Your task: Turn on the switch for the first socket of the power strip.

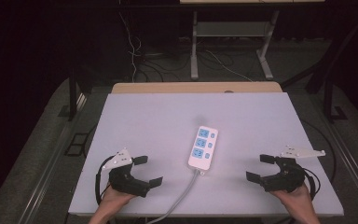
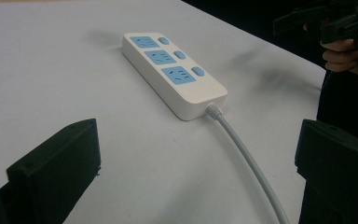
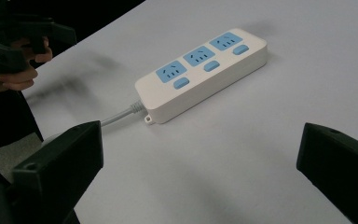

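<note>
- Your left gripper [image 1: 147, 171] hovers over the near left part of the white surface [image 1: 158, 116], its jaws spread wide with nothing between them.
- Your right gripper [image 1: 260, 168] sits at the near right, jaws just as wide apart and empty — it mirrors the left one.
- The power strip [image 1: 203, 147] lies flat near the middle of the surface, between your two grippers and well apart from both; neither one touches it.
- The strip is white with three blue sockets in a row, each with a small blue switch beside it.
- Its grey cord [image 1: 182, 193] leaves the near end, curves toward you and runs off the front edge of the surface.
- In the left gripper view, the power strip [image 2: 172, 72] lies ahead of the open jaws, its cord [image 2: 249, 161] trailing down between them, with your other hand [image 2: 349, 53] at the upper right.
- In the right gripper view, the power strip [image 3: 200, 72] lies ahead and slightly left, cord end nearer — your left hand [image 3: 14, 70] shows at the upper left.
</note>
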Tool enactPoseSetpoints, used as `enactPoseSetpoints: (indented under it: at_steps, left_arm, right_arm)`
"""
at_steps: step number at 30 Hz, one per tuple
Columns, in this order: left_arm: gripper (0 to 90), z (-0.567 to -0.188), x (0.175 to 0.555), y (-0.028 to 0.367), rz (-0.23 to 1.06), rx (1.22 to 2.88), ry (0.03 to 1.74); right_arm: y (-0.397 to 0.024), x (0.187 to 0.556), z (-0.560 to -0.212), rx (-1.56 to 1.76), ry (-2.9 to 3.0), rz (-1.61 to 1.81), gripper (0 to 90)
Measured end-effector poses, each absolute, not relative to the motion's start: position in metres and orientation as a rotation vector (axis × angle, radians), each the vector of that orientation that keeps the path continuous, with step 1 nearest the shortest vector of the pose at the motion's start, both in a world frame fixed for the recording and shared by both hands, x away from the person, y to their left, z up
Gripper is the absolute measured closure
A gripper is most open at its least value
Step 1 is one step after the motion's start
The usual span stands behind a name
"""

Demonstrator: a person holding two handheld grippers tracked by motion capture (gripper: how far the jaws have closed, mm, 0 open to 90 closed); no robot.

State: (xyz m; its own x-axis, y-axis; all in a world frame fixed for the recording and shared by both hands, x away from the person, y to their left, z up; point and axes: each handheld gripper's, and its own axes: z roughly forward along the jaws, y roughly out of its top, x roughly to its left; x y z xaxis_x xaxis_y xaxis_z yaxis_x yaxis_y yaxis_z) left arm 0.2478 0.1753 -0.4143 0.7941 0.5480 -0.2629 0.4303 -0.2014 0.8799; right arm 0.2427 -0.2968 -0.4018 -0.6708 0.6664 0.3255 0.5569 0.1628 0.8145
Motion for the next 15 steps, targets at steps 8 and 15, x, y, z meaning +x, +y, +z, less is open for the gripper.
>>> enactPoseSetpoints:
  at_steps: [8,15]
  left_arm:
    - [0.0,-0.4149,0.2481,0.1756,0.122,1.839,0.748]
    - [0.0,-0.4154,0.2484,0.176,0.104,1.836,0.745]
  right_arm:
    - [-0.2959,0.2433,-0.4032,1.219,2.329,1.534,0.1]
    - [-0.2956,0.2437,-0.4036,1.219,2.345,1.517,0.1]
